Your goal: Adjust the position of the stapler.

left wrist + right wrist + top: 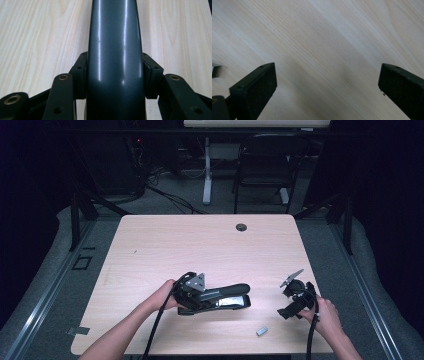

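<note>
Forearms come in from the bottom edge of the high view. Left gripper (220, 296) is clamped across the arm of a big black stapler (231, 296) lying near the table's (165, 245) front edge, approx centre; in the left gripper view both pads (80, 75) press the glossy dark handle (115, 50) on either side. Likely heavy, rigid metal w/ a smooth, slippery top (the curve could let pads slide), so best taken low across the body, near the hinge. Small staple block (262, 331) lies further right, apart from the stapler. Right gripper (291, 301) hovers w/ jaws wide apart, nothing between them, over bare wood.
</note>
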Tool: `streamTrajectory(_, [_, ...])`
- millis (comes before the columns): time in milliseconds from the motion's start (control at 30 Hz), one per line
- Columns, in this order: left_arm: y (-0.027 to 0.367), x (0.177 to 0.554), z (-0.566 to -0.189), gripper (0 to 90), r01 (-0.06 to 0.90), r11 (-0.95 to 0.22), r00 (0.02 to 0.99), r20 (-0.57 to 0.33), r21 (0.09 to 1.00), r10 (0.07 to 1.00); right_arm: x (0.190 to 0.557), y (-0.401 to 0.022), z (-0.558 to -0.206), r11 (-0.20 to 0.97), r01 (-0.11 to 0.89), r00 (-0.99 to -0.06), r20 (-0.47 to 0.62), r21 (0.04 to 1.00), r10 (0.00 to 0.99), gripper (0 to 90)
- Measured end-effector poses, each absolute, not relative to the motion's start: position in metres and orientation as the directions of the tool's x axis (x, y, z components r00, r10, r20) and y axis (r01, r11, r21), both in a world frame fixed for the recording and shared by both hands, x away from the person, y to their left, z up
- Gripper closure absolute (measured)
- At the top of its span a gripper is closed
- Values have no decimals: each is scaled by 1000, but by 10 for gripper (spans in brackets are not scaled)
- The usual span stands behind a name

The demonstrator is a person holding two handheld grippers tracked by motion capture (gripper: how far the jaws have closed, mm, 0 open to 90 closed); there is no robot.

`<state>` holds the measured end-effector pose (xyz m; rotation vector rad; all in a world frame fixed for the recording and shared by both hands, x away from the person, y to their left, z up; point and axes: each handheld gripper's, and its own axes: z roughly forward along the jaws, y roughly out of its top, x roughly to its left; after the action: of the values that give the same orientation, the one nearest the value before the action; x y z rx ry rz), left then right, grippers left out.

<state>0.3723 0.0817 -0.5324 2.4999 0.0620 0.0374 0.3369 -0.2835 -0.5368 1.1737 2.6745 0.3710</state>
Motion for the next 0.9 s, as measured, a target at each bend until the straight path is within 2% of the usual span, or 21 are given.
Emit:
streamTrajectory(433, [72, 380, -531, 508, -18, -815, 1000, 24, 580, -5, 336, -282, -537, 656, 678, -671, -86, 331, 737, 15])
streamTrajectory(533, [72, 381, -531, 507, -19, -816, 1000, 24, 578, -7, 335, -282, -534, 666, 675, -677, -94, 319, 730, 16])
streamTrajectory(633, [72, 380, -531, 505, -13, -816, 1000, 22, 577, 0, 333, -281, -535, 643, 678, -667, -71, 356, 742, 18])
streamTrajectory(700, [70, 378, -531, 497, 10, -816, 999, 31, 577, 34, 332, -281, -531, 664, 661, -684, -85, 348, 725, 23])
streamTrajectory(800, [69, 377, -531, 372, 56, -816, 992, 61, 575, 111, 332, -279, -530, 656, 658, -682, -76, 371, 727, 27])
streamTrajectory(900, [72, 379, -531, 249, 109, -800, 986, 39, 589, 164, 330, -277, -530, 638, 659, -672, -68, 397, 737, 34])
